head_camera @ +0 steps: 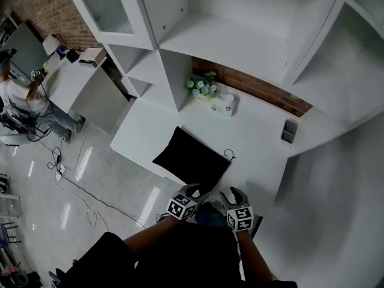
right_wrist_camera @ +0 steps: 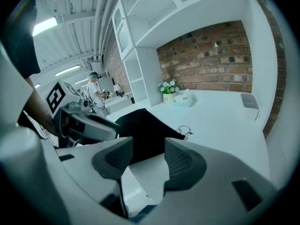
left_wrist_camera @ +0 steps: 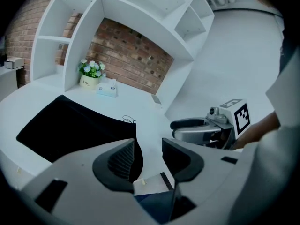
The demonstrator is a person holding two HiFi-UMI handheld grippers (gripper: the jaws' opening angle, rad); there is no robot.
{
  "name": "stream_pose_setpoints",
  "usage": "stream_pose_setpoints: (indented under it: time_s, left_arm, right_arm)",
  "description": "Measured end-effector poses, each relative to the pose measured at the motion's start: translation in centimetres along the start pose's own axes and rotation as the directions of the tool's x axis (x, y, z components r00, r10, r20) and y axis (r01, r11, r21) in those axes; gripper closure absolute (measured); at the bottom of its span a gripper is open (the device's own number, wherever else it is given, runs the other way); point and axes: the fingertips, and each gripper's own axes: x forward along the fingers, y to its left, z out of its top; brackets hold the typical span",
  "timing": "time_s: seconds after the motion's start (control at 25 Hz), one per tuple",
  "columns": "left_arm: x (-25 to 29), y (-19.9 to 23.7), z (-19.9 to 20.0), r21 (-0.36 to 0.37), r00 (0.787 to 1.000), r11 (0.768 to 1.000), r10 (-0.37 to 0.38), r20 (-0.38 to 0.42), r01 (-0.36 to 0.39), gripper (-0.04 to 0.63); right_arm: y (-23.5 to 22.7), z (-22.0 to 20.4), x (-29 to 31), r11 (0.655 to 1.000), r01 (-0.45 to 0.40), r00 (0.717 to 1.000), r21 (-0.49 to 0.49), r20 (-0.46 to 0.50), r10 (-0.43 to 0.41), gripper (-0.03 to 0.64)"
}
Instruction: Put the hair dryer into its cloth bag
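Note:
A black cloth bag [head_camera: 193, 159] lies flat on the white table [head_camera: 258, 155], its drawstring [head_camera: 228, 156] at the right corner. It also shows in the left gripper view [left_wrist_camera: 70, 125] and the right gripper view [right_wrist_camera: 145, 130]. My left gripper [head_camera: 193, 191] hovers over the table's near edge, just short of the bag, jaws open and empty [left_wrist_camera: 149, 158]. Close beside it, my right gripper [head_camera: 234, 194] is open and empty too [right_wrist_camera: 149, 161]. No hair dryer shows clearly. I cannot identify the dark blue shape [left_wrist_camera: 154, 205] under the jaws.
A small flower pot [head_camera: 202, 87] and a tissue box [head_camera: 223, 104] stand at the table's back by the brick wall. A grey object [head_camera: 289, 131] lies at the far right. White shelves rise above. A person [head_camera: 24, 98] stands at another table to the left; cables [head_camera: 72, 185] lie on the floor.

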Motion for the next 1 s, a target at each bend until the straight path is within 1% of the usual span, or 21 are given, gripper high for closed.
stream_pose_setpoints:
  time_s: [0.04,0.08,0.16,0.2,0.36,0.44,0.52,0.56,0.64,0.68,0.76,0.84,0.96,1.0]
  left_arm:
    - [-1.0,-0.4,0.4,0.001,0.999,1.0,0.002,0.033,-0.002,0.414]
    - [-2.2,-0.6,0.7,0.018,0.998,1.0,0.019,0.067,-0.02,0.414]
    - [-5.4,-1.1,1.4,0.068,0.99,0.995,0.058,0.13,-0.067,0.416]
    - [-7.1,-1.7,1.7,0.084,0.985,0.993,0.064,0.162,-0.078,0.416]
    - [-13.8,-3.7,1.9,0.086,0.959,0.993,0.057,0.277,-0.084,0.417]
    - [-17.0,-4.3,0.9,0.089,0.955,0.992,0.059,0.292,-0.088,0.431]
    - [-19.7,-5.5,-0.5,0.085,0.956,0.994,0.039,0.29,-0.066,0.513]
    - [-20.9,-6.3,-1.1,0.087,0.954,0.995,0.02,0.299,-0.049,0.551]
    - [-23.0,-7.6,-1.8,0.114,0.946,0.993,-0.012,0.325,-0.026,0.57]
    - [-24.0,-8.2,-1.9,0.137,0.942,0.99,-0.023,0.334,-0.025,0.576]
    - [-25.7,-9.2,-2.3,0.163,0.935,0.986,-0.029,0.354,-0.031,0.577]
    - [-27.1,-9.9,-3.0,0.155,0.932,0.987,-0.023,0.361,-0.035,0.578]
    - [-28.7,-11.0,-3.0,0.16,0.927,0.987,-0.043,0.373,-0.018,0.578]
    - [-29.2,-11.4,-2.6,0.168,0.921,0.986,-0.048,0.386,-0.019,0.578]
  right_arm:
    - [0.9,0.7,-0.5,1.0,0.014,1.0,-0.008,0.022,-0.014,0.407]
    - [1.9,1.3,-1.1,1.0,0.023,0.999,-0.018,0.04,-0.022,0.406]
    - [4.8,2.3,-2.1,0.999,0.02,0.998,-0.033,0.056,-0.018,0.407]
    - [6.6,2.7,-2.7,0.999,0.013,0.998,-0.033,0.059,-0.011,0.407]
    - [13.1,3.9,-4.8,1.0,0.003,0.995,-0.003,0.099,-0.003,0.407]
    - [16.1,4.2,-6.0,1.0,0.009,0.991,0.024,0.131,-0.012,0.407]
    - [18.9,4.0,-7.5,0.999,0.024,0.989,0.026,0.147,-0.028,0.407]
    - [20.2,4.0,-8.3,0.999,0.037,0.989,0.0,0.146,-0.037,0.407]
    - [22.8,4.3,-9.5,0.995,0.064,0.988,-0.071,0.148,-0.053,0.407]
    - [23.9,4.7,-10.0,0.994,0.072,0.986,-0.084,0.156,-0.058,0.407]
    - [25.6,5.5,-11.3,0.995,0.079,0.981,-0.061,0.183,-0.067,0.407]
    - [26.8,6.7,-12.8,0.995,0.101,0.967,-0.02,0.238,-0.093,0.414]
    - [27.5,9.1,-15.0,0.984,0.179,0.924,0.011,0.342,-0.172,0.471]
    - [27.7,9.7,-15.7,0.98,0.198,0.911,0.019,0.365,-0.192,0.471]
